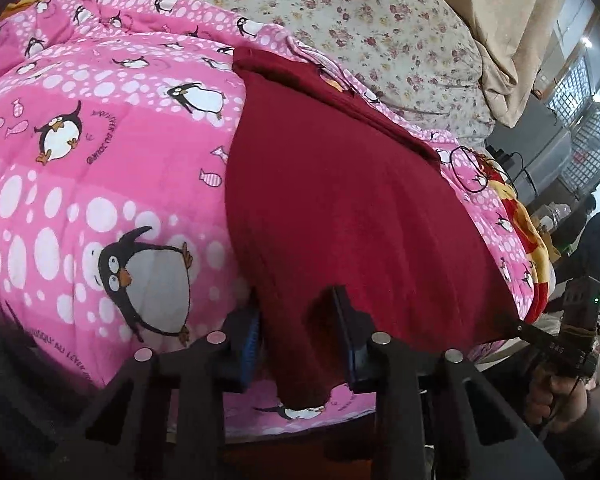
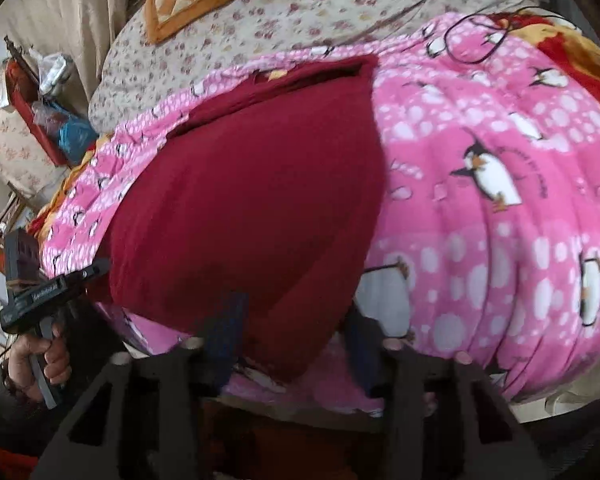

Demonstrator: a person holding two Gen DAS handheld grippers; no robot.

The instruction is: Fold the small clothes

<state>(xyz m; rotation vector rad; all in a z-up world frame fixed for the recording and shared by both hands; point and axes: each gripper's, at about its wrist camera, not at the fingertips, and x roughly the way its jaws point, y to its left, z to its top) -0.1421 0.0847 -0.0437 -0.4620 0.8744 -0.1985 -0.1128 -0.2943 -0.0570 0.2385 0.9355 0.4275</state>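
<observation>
The dark red garment (image 1: 340, 200), soft, light and limp, lies flat on the pink penguin quilt (image 1: 80, 160) on the bed, its near corners at six o'clock pinched by the left claw (image 1: 300, 344) and between the right claw's (image 2: 296, 344) jaws.

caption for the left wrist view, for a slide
Left claw pinching the near corner of a dark red garment spread on a pink penguin-print quilt.
</observation>
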